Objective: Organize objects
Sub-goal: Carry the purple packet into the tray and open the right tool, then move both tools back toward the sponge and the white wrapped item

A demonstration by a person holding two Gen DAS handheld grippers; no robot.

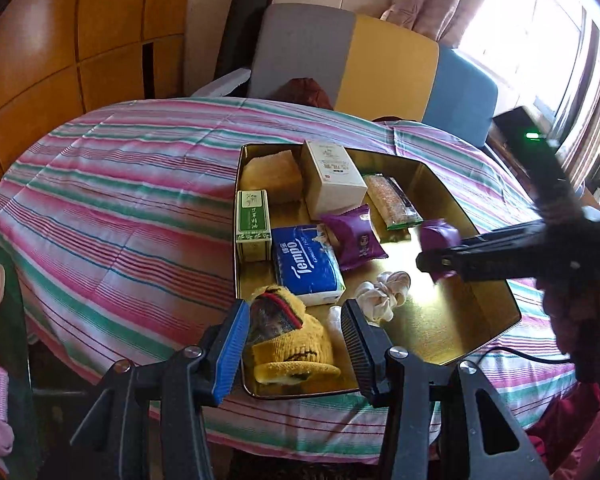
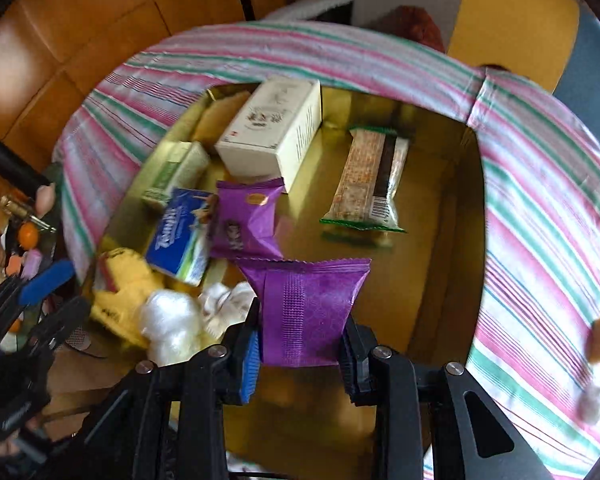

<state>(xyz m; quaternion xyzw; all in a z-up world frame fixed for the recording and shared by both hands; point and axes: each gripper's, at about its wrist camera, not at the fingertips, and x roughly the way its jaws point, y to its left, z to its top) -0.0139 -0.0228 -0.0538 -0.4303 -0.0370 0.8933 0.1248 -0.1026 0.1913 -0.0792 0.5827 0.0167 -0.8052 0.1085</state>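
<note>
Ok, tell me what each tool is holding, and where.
Right tool pinches a purple snack packet by its lower side edges. Left tool holds nothing, open above the yellow knit item.

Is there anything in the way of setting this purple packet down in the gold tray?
Nothing visible blocks it. The right gripper holds the purple packet over bare floor of the gold tray; the other purple packet lies just beyond.

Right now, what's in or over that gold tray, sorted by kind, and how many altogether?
Purple snack packets: 2, one lying in the gold tray at, one held above it at
Boxes: 2, white and green
Tissue packs: 1
Long snack bars: 1
Yellow knit items: 1
White scrunchies: 1
Yellow sponges: 1
Total: 9
</note>
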